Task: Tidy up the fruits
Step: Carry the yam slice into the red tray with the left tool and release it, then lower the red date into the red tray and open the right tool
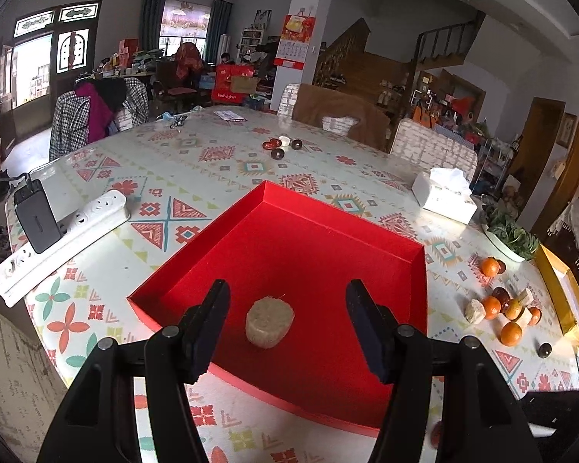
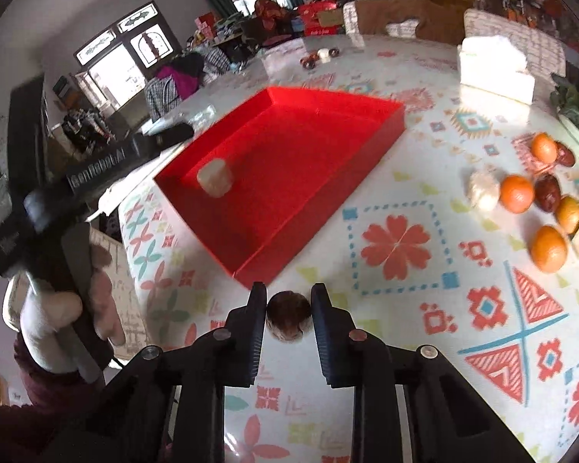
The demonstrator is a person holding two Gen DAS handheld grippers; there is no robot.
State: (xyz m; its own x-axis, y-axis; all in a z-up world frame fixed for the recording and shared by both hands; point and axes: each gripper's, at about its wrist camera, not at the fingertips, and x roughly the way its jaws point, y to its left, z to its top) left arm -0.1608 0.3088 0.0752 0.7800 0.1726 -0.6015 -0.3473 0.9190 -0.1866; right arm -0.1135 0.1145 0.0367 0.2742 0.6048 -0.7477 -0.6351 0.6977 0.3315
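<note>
One pale round piece (image 1: 269, 322) is counted in the red tray (image 1: 366, 227), between the spread jaws of the left gripper (image 1: 287, 332). One dark round fruit (image 2: 288, 314) is pinched by the right gripper (image 2: 288, 310); three oranges (image 2: 516, 193) are counted at 2 o'clock.

Black plastic gripper (image 2: 288, 310), silver screws, ribbed pads; white lettering on left gripper (image 2: 96, 175); maroon sleeve (image 2: 38, 378).

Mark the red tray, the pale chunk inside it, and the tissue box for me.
red tray (image 1: 386, 262): left wrist view, bare floor.
pale chunk (image 1: 269, 321): left wrist view, top face.
tissue box (image 2: 496, 73): right wrist view, front side.
</note>
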